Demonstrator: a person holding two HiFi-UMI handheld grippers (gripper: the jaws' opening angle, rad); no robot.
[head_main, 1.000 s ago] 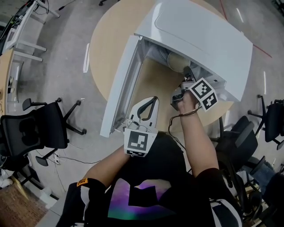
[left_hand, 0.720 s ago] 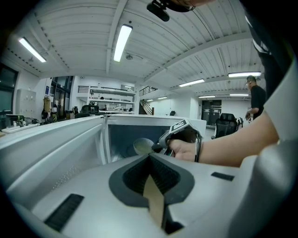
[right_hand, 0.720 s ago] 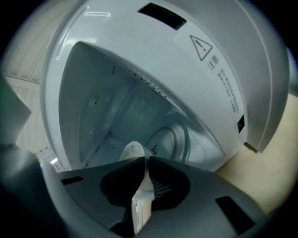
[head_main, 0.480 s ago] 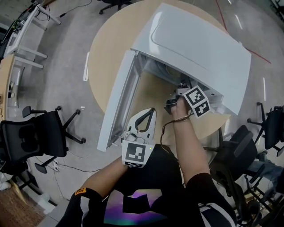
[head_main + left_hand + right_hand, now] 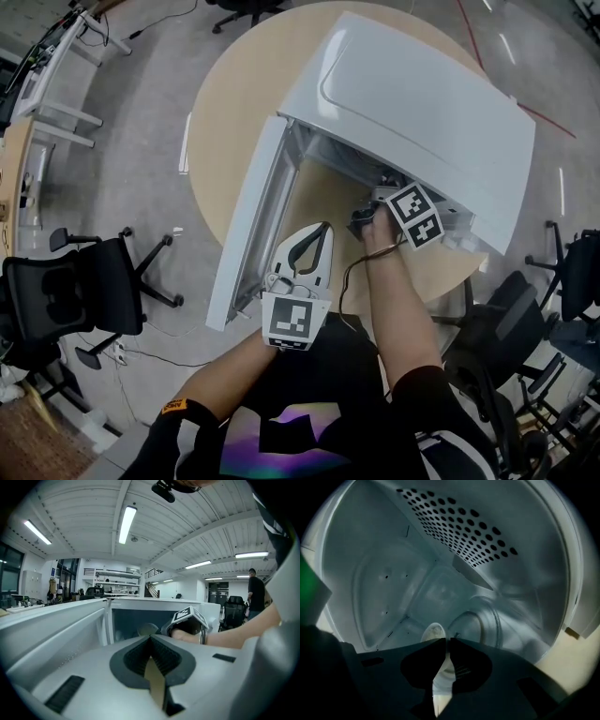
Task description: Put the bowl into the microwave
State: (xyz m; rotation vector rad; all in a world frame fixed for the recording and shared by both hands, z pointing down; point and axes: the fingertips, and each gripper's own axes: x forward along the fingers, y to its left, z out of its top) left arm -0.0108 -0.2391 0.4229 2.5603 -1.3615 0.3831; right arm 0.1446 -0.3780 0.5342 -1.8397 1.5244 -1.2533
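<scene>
The white microwave (image 5: 422, 103) stands on the round wooden table (image 5: 225, 103) with its door (image 5: 253, 216) swung open to the left. My right gripper (image 5: 384, 190) reaches into the cavity; its marker cube (image 5: 413, 216) stays outside. From inside, that gripper (image 5: 445, 641) is shut on the rim of the pale bowl (image 5: 433, 632), just above the glass turntable (image 5: 483, 625). The head view hides the bowl under the microwave's top. The left gripper view shows the bowl (image 5: 147, 629) in the cavity beside the cube. My left gripper (image 5: 324, 231) (image 5: 150, 638) is shut and empty, in front of the opening.
Perforated wall (image 5: 464, 531) lines the cavity's side. Black office chairs stand on the floor at the left (image 5: 84, 281) and right (image 5: 506, 309). A white rack (image 5: 47, 66) is at the far left. A person (image 5: 255, 592) stands far back in the room.
My right gripper has carried the bowl from the microwave's opening deeper into the cavity, out of the head view's sight. The left gripper has barely moved.
</scene>
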